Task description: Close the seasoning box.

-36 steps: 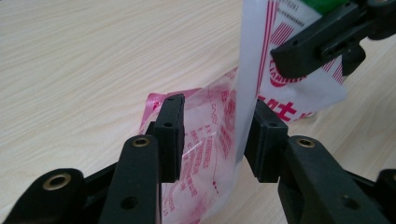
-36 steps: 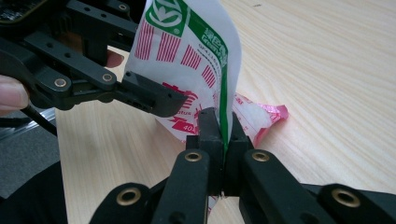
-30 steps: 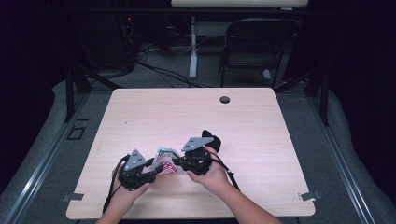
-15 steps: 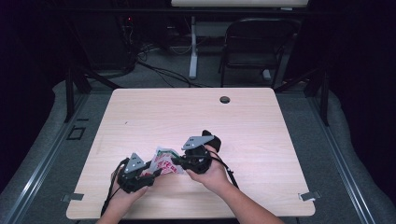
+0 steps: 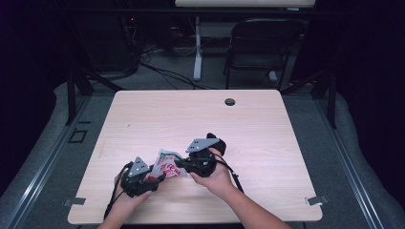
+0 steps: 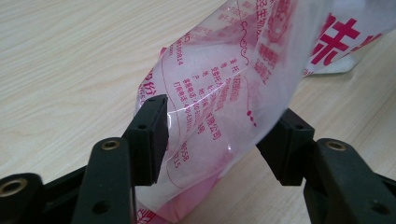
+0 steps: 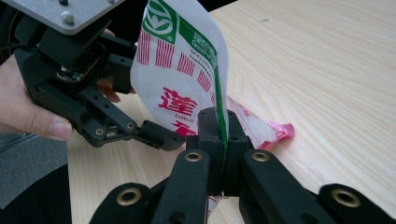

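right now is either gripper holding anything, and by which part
The right gripper is shut on the edge of the plastic bag. The left gripper has its jaws apart around the bag's other end, not clamped.

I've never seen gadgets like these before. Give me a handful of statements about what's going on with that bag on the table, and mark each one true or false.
1. The right gripper has its jaws closed on an edge of the plastic bag. True.
2. The left gripper is clamped tight on the bag. False: its jaws stand apart with the bag between them.
3. The bag is printed in red and green on white and clear plastic. True.
4. The bag lies flat on the table, untouched. False: it is lifted and held between the two grippers.
5. A small dark round spot sits near the table's far edge. True.
6. A chair stands on top of the table. False: the chair stands on the floor beyond it.
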`<state>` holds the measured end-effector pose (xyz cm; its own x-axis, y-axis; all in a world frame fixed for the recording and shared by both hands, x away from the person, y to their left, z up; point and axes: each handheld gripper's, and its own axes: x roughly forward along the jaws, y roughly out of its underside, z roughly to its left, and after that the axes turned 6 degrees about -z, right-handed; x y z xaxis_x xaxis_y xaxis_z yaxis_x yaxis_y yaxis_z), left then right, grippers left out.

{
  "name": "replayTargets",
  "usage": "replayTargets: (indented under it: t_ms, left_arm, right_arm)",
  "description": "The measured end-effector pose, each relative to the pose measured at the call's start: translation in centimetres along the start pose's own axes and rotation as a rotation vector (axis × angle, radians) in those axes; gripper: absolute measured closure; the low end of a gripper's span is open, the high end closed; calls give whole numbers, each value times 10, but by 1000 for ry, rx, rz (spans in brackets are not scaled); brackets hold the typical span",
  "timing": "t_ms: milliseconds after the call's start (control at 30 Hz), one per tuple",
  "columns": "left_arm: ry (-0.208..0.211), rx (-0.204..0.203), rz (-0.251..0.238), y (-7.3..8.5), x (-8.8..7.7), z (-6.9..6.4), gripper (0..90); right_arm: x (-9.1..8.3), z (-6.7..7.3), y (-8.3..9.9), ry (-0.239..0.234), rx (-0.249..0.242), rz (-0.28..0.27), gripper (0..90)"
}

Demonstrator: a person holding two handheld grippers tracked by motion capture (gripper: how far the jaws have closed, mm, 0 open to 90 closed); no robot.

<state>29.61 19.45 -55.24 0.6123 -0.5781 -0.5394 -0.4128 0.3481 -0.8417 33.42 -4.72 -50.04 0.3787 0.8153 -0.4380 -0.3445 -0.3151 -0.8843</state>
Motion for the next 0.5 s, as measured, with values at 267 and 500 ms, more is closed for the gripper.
replayTargets:
  t_ms: [267,500]
  left_arm:
    - [9,6,-14,-4,-4,-5,565]
    - [37,19,-12,-4,-1,-11,529]
  right_arm:
    - [-3,2,-3,9,-10,-45,900]
    - [-7,-1,-5,6,2,-55,900]
